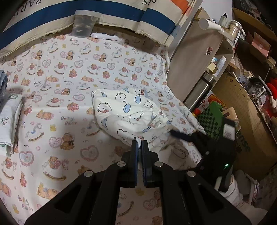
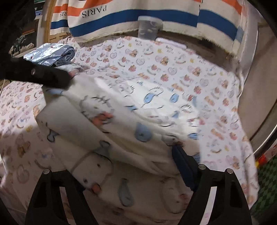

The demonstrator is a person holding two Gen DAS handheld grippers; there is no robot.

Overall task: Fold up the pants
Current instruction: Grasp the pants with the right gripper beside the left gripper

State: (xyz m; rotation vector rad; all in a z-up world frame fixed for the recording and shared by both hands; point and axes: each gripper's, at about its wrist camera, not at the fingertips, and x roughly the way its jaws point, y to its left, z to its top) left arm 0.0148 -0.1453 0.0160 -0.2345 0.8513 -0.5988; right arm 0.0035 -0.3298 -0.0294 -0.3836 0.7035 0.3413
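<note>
White pants [image 1: 128, 112] with a cat print lie bunched on the teddy-bear bedsheet [image 1: 69, 72]. My left gripper [image 1: 139, 145] is shut on the near edge of the pants and lifts a corner of the cloth. In the right wrist view the same gripper [image 2: 69, 77] shows at the upper left, pinching that corner. The pants [image 2: 121, 107], partly folded over, fill the middle of that blurred view. My right gripper [image 2: 129, 152] stands wide open at the waist end with cloth lying across the gap; one blue finger [image 2: 183, 161] shows and the other is hidden under fabric. The right gripper [image 1: 183, 136] appears dark and blurred beside the pants' right edge.
Folded clothes [image 1: 8, 117] are stacked at the bed's left side, with a blue folded pile [image 2: 52, 53] behind them. A translucent cup [image 1: 84, 22] and a white remote [image 1: 103, 36] lie by the striped cushions [image 1: 86, 12]. A cluttered wooden shelf [image 1: 199, 60] borders the bed's right edge.
</note>
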